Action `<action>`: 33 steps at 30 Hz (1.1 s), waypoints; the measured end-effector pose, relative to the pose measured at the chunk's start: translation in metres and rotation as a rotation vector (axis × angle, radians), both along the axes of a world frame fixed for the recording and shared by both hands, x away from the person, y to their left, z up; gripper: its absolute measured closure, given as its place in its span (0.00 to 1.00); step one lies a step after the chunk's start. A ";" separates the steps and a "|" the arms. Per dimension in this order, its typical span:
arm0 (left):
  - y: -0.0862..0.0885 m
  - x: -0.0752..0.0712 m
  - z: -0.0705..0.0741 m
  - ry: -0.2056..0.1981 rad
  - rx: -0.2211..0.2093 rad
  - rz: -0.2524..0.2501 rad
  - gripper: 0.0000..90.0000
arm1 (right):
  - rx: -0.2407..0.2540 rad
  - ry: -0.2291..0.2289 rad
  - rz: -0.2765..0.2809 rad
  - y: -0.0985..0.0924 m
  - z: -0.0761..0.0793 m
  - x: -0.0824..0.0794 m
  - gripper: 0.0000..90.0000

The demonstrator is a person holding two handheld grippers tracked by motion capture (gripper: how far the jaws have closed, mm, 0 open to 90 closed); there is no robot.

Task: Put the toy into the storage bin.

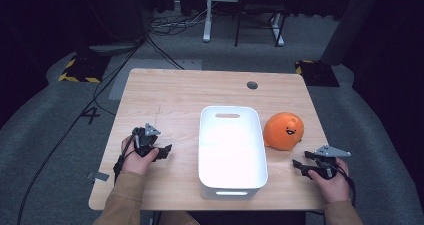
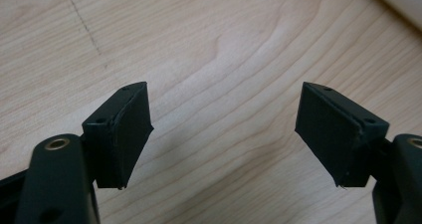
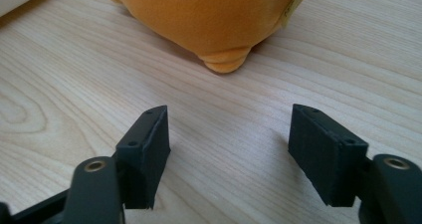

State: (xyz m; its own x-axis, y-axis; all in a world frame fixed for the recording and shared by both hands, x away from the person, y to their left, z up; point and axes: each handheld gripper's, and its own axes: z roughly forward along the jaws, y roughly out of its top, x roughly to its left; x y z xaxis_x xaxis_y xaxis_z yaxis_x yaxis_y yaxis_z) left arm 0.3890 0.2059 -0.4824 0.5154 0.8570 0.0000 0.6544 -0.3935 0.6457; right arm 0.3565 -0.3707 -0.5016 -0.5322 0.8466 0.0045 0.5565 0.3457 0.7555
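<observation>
Orange plush toy (image 1: pixel 283 130) sitting on the desk (image 1: pixel 175 92) just right of the white bin (image 1: pixel 232 182), touching or nearly touching its long wall, smiling face turned toward the near right. Right tool (image 1: pixel 298 165) low over the wood, near the toy on its near-right side and aimed at it; jaws parted with bare desk between them, gripping nothing (same seen in the right gripper view, where the toy (image 3: pixel 209 15) looms just ahead with a small foot nub poking toward the jaws). Left tool (image 1: pixel 164 152) resting low at the far side of the bin, well apart from the toy, jaws about half spread over plain wood grain, also empty. Likely step: closing in on the toy with the right tool. Best done by spreading the jaws wider first, since the present gap looks narrower than the round body; then sliding forward low and level, centring on the 1 soft bulge rather than the foot nub, squeezing enough to dent the plush, and lifting straight up before swinging over the bin rim.
</observation>
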 end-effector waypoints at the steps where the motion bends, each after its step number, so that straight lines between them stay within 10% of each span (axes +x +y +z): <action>1: 0.000 0.000 -0.002 -0.002 0.011 0.002 0.25 | -0.005 0.001 0.006 0.000 0.001 0.000 0.41; 33: 0.007 0.013 -0.020 -0.029 -0.042 0.020 0.15 | 0.121 -0.080 0.074 -0.001 0.076 -0.010 0.53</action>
State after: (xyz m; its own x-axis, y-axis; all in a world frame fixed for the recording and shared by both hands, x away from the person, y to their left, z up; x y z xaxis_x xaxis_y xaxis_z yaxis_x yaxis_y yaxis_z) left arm 0.4022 0.2128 -0.5021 0.4981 0.8669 -0.0217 0.6431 -0.3525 0.6799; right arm 0.3466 -0.3715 -0.4254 -0.5961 0.8007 0.0589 0.4687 0.2876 0.8352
